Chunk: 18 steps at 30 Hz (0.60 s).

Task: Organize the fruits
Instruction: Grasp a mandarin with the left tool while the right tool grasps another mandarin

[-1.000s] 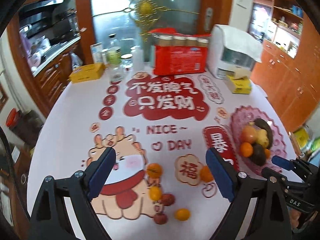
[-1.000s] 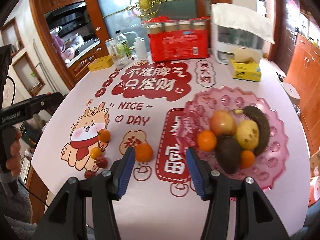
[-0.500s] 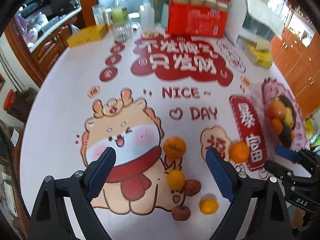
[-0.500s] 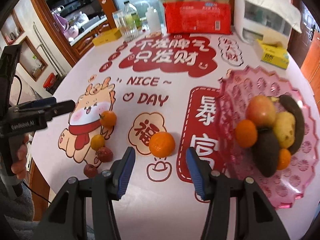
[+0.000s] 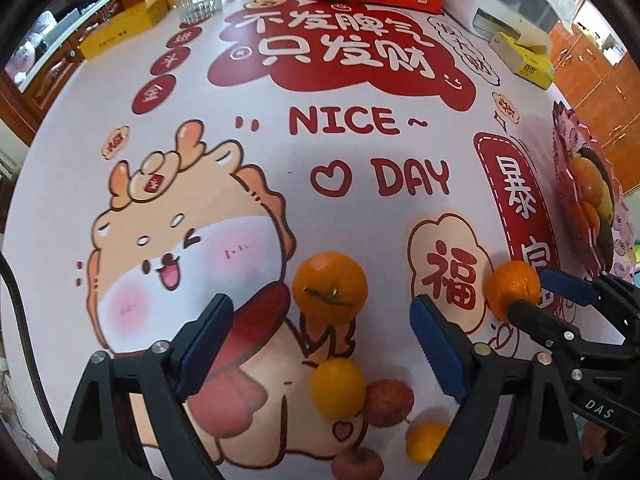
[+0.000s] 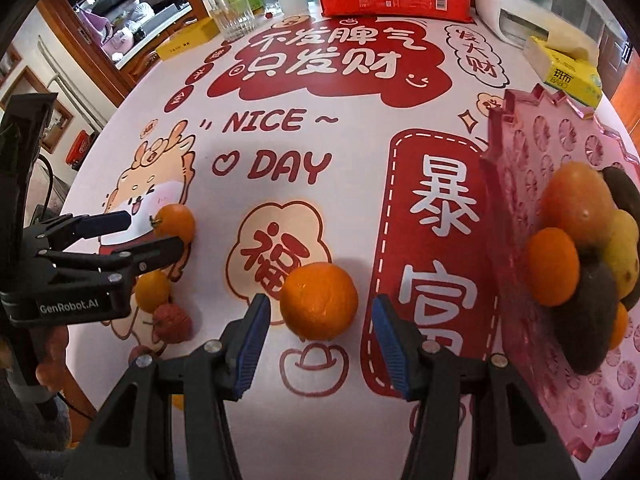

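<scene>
We look steeply down on a glossy printed surface. Our left gripper has its fingers closing around a dimpled, stemmed mandarin, which lies between the blue ribbed pads, untouched. Our right gripper holds its fingers apart astride a round orange, seemingly without contact. Beside it stands a scalloped, translucent pink plastic tray piled with fruit. Small rough red fruits lie nearby.

Loose fruit cluster on tablecloth, L of fruit tray
</scene>
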{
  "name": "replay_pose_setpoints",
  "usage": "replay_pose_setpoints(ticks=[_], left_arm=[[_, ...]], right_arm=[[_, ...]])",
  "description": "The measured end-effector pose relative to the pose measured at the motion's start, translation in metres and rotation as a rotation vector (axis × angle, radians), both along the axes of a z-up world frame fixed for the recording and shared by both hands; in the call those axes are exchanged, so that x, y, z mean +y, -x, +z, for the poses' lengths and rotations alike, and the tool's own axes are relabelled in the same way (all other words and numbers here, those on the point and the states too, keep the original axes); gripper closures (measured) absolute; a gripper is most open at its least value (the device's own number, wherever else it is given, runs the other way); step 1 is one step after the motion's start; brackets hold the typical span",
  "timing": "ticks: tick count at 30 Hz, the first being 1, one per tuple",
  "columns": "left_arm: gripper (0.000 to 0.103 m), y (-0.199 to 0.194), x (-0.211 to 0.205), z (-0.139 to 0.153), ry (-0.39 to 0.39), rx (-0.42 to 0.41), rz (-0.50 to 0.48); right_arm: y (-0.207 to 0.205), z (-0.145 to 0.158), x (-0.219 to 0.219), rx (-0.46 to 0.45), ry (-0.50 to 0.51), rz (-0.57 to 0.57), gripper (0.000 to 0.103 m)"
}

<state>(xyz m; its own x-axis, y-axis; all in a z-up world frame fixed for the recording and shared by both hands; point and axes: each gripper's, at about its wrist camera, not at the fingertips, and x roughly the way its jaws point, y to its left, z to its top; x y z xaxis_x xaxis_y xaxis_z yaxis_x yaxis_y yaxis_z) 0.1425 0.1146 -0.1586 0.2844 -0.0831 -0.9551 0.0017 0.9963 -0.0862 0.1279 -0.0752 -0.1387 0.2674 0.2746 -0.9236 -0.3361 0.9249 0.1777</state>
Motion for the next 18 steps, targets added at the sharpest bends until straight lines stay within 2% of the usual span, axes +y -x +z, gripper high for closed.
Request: replay_pose_setpoints(ticks=[5,10,13,17,18], left_arm=[[0.026,-0.007,-0.003,-0.008,-0.005,0.003,0.000],[0.048,-0.011,-0.007,-0.013,-0.011,0.005,-0.008],[0.058,-0.011,-0.010,-0.014,-0.017,0.003,-0.010],[0.063,-0.010,-0.009,-0.013,-0.031,-0.017,0.002],[0.064,-0.010,-0.009,-0.013,-0.028,-0.019,0.006]], right_arm=[[-0.005,-0.006,0.005,0.005,0.018,0.013,0.050],[-0.005,-0.008,0.007,-0.002,0.029,0.025,0.050],[-0.006,-0.009,0.008,-0.006,0.029,0.033,0.050],[-0.005,-0.012,0.009,-0.005,0.036,0.039,0.051],[-0.005,-0.012,0.010,-0.005,0.036,0.043,0.055]])
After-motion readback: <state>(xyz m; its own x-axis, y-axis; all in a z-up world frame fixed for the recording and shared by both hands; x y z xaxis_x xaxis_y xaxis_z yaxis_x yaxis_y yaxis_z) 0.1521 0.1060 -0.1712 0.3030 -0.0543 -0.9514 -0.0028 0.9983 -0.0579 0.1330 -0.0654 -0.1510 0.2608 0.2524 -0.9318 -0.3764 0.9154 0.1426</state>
